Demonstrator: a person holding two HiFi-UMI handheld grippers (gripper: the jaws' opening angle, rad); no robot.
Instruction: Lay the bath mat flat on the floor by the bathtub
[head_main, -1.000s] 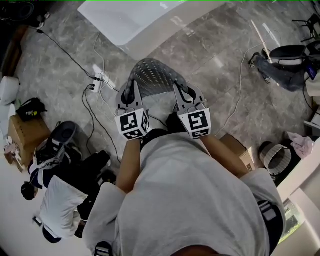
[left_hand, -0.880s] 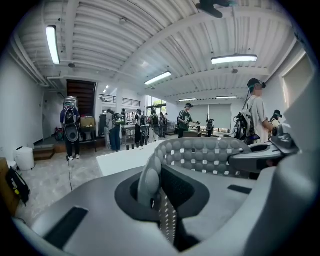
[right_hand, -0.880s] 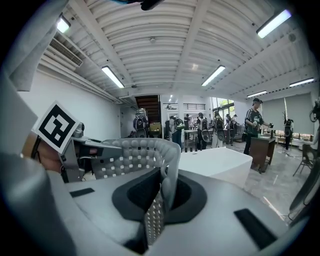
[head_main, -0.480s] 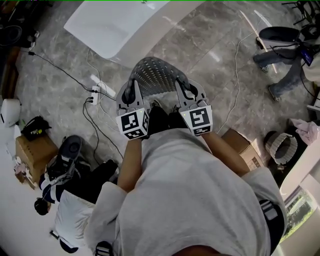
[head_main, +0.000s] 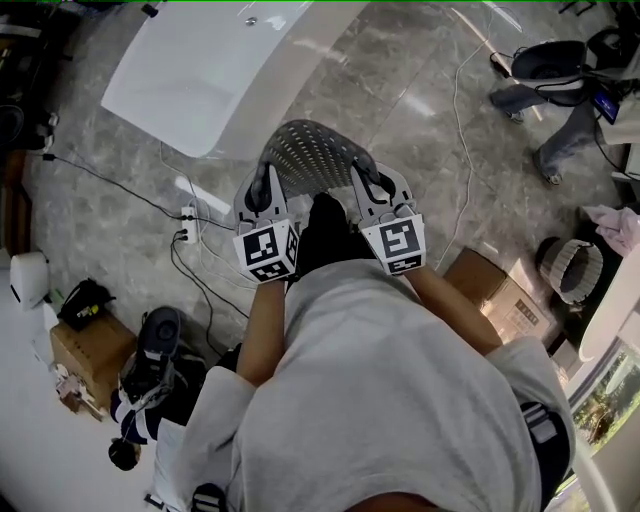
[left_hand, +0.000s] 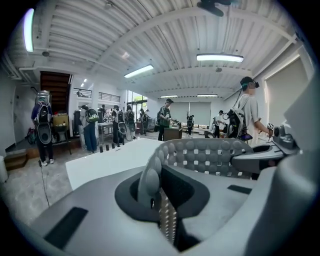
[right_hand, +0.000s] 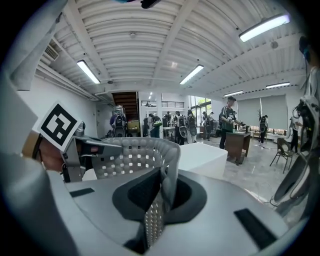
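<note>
Mat: grey perforated rubber bath mat (head_main: 316, 158), mid-frame, bowed between both grippers, white bathtub (head_main: 200, 70) upper left.
Left hand-held gripper (head_main: 262, 182): clamped tight on mat's left edge.
Right hand-held gripper (head_main: 363, 182): pinching right edge.
Arms: forearms (head_main: 262, 325) forward, side by side, tipped slightly down.

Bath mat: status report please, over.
Left gripper, right gripper shut on bath mat. Mat held up, bowed between them. Power strip lies near bathtub.
</note>
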